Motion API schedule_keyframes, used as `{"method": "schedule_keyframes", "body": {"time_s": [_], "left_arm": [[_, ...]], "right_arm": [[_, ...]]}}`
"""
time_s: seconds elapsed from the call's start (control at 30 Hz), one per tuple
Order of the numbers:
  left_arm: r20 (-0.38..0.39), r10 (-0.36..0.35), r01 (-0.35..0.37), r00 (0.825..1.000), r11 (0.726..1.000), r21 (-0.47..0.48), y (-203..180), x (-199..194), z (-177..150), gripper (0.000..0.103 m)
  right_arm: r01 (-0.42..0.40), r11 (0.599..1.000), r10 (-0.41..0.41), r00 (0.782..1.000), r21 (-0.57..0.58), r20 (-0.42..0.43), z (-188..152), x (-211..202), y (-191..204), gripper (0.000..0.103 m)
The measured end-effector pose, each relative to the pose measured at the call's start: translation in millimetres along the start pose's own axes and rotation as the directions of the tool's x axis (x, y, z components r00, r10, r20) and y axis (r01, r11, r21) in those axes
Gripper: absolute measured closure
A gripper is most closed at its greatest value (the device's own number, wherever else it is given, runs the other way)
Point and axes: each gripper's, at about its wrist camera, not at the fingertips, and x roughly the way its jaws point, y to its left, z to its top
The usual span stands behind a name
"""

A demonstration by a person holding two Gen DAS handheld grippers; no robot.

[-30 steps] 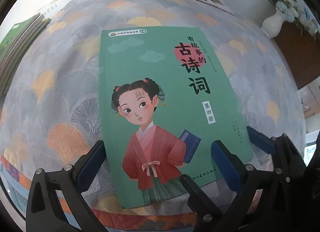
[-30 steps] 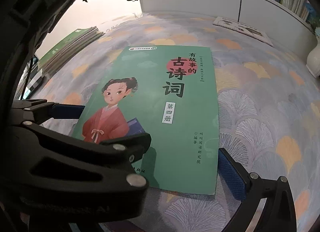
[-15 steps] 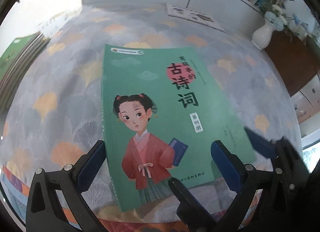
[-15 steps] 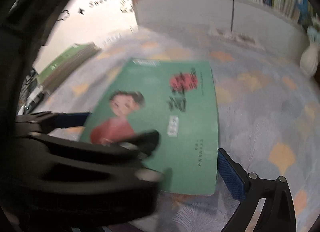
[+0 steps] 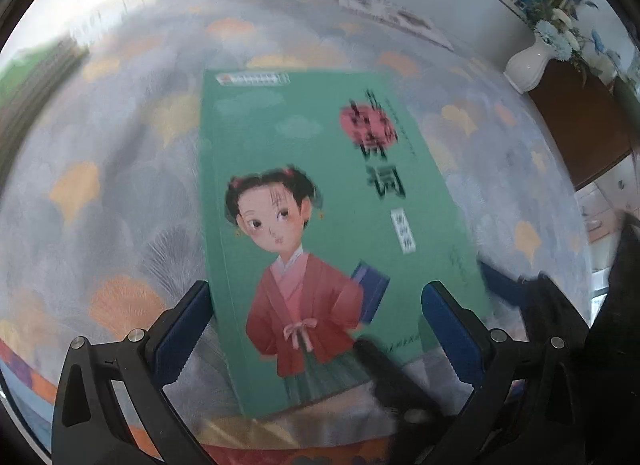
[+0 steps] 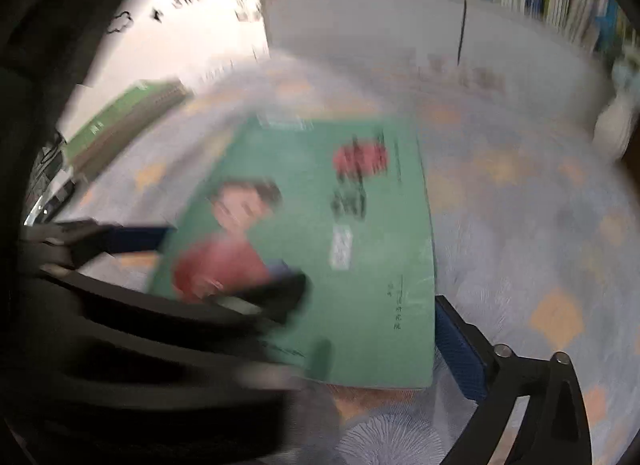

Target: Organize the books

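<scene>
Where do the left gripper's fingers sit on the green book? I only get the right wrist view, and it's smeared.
Observer: The left gripper is open. Its blue pads straddle the near end of the green book, the left one just outside the left edge.
Operator: What's the pale blob at my far right?
Observer: A white vase holding blue flowers.
Operator: Is the cover drawing readable?
Observer: Yes, it shows a girl in a red jacket carrying a blue book.

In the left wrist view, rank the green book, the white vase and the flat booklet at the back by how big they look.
1. Green book, by far the largest.
2. Flat booklet.
3. White vase.
The last two look close, and distance and blur make that order unsure.
</scene>
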Motion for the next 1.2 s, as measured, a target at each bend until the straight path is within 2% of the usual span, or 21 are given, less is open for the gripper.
{"method": "schedule_keyframes", "body": {"time_s": [0.03, 0.17, 0.23, 0.3, 0.4, 0.53, 0.6, 0.67, 0.77, 0.87, 0.9, 0.93, 1.0, 1.13, 1.17, 1.2], "left_arm": [[0.006, 0.0, 0.0, 1.0, 1.0, 0.003, -1, -1, -1, 0.001], [0.005, 0.018, -0.018, 1.0, 1.0, 0.021, -4, 0, -3, 0.0], [0.009, 0.005, -0.006, 1.0, 1.0, 0.009, -1, -1, -1, 0.001], [0.008, 0.012, -0.012, 1.0, 1.0, 0.02, 1, 0, 1, 0.001], [0.01, 0.027, -0.028, 1.0, 0.999, 0.034, 0, 2, 3, 0.001], [0.016, 0.006, -0.006, 1.0, 1.0, 0.011, 3, 2, 5, 0.001], [0.021, -0.019, 0.02, 1.0, 1.0, -0.012, 8, 1, 7, 0.001], [0.027, -0.039, 0.039, 0.999, 0.999, -0.031, 13, 1, 9, 0.001], [0.029, -0.002, 0.001, 1.0, 1.0, 0.009, 10, 3, 8, 0.001], [0.031, 0.022, -0.023, 0.999, 0.999, 0.025, 7, 4, 7, 0.001], [0.03, 0.017, -0.018, 0.999, 1.0, 0.016, 9, 4, 8, 0.001], [0.026, 0.003, -0.003, 1.0, 1.0, 0.002, 12, 3, 10, 0.001], [0.014, -0.027, 0.027, 1.0, 1.0, -0.014, 16, 3, 13, 0.001], [-0.015, -0.095, 0.094, 0.995, 0.995, -0.016, 22, 3, 15, 0.002], [-0.025, -0.123, 0.123, 0.992, 0.992, -0.012, 21, 3, 15, 0.002], [-0.041, -0.144, 0.144, 0.989, 0.99, 0.006, 16, 3, 13, 0.002]], "right_arm": [[-0.034, 0.999, 0.034, 0.998, -0.002, 0.049, -3, -4, -5, 0.0], [-0.117, 0.993, 0.117, 0.993, 0.019, 0.01, 0, -4, -18, 0.0], [-0.182, 0.982, 0.183, 0.983, 0.048, -0.011, 2, -6, -27, 0.0], [-0.258, 0.963, 0.26, 0.965, 0.073, -0.02, 1, -9, -36, 0.0], [-0.363, 0.924, 0.371, 0.928, 0.123, -0.045, -1, -10, -45, 0.0], [-0.412, 0.898, 0.424, 0.904, 0.153, -0.055, -6, -11, -50, 0.0], [-0.453, 0.872, 0.469, 0.882, 0.184, -0.053, -8, -11, -58, 0.0], [-0.507, 0.823, 0.536, 0.843, 0.256, -0.056, -7, -8, -67, 0.0], [-0.552, 0.779, 0.595, 0.801, 0.298, -0.07, -10, -7, -64, 0.0], [-0.553, 0.791, 0.589, 0.804, 0.263, -0.08, -13, -9, -58, 0.0], [-0.561, 0.782, 0.598, 0.798, 0.27, -0.075, -14, -9, -60, 0.0], [-0.578, 0.766, 0.617, 0.784, 0.283, -0.068, -14, -8, -62, 0.0], [-0.623, 0.714, 0.67, 0.74, 0.318, -0.056, -14, -5, -71, 0.0], [-0.66, 0.664, 0.718, 0.694, 0.352, -0.052, -13, -3, -75, 0.001], [-0.663, 0.664, 0.72, 0.692, 0.345, -0.057, -12, -2, -67, 0.002], [-0.619, 0.713, 0.671, 0.739, 0.328, -0.062, -9, 1, -58, 0.003]]}}
